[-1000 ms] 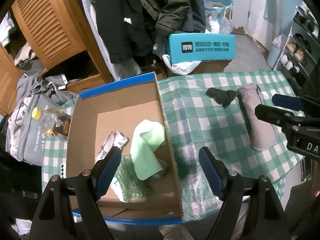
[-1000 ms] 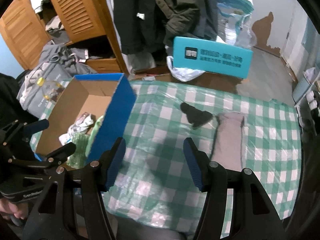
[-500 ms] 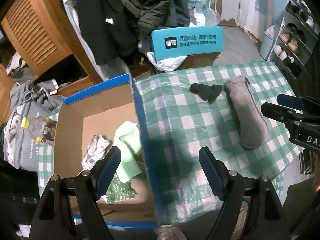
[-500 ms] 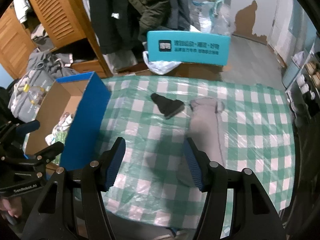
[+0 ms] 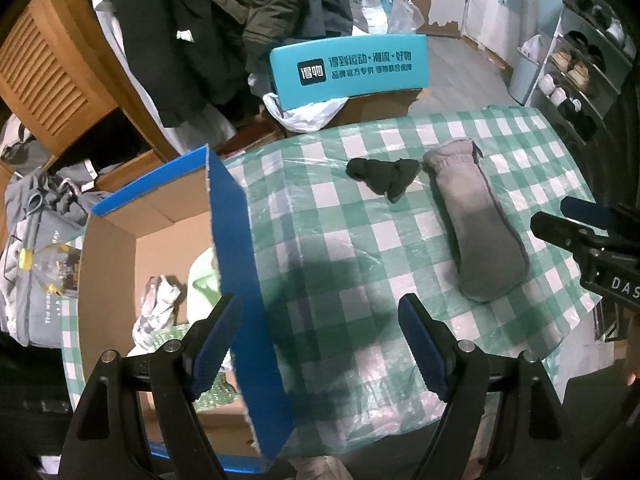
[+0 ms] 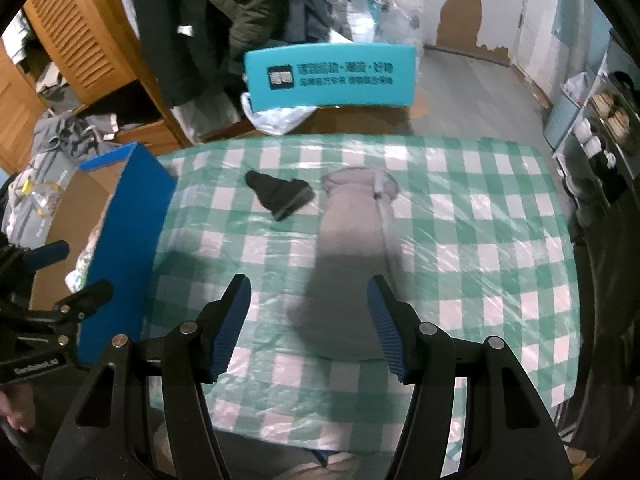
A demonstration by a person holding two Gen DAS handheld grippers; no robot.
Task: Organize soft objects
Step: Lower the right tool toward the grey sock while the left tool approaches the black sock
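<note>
Green-checked plastic tablecloth (image 6: 460,240) bears long grey fleece mitten (image 6: 352,264); right gripper (image 6: 310,330) wide above it (prob. lining up); left gripper (image 5: 320,344) wide, empty.

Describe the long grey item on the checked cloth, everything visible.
The grey fleece mitten is a long, soft pouch shape lying flat on the green-checked tablecloth. Its far end narrows to a gathered cuff with a small pale tag; the near end is rounded and fuller. A darker seam runs along one edge in the left wrist view. It is apart from the dark sock to its left. The open right gripper frames its near end, not visibly touching it.
</note>
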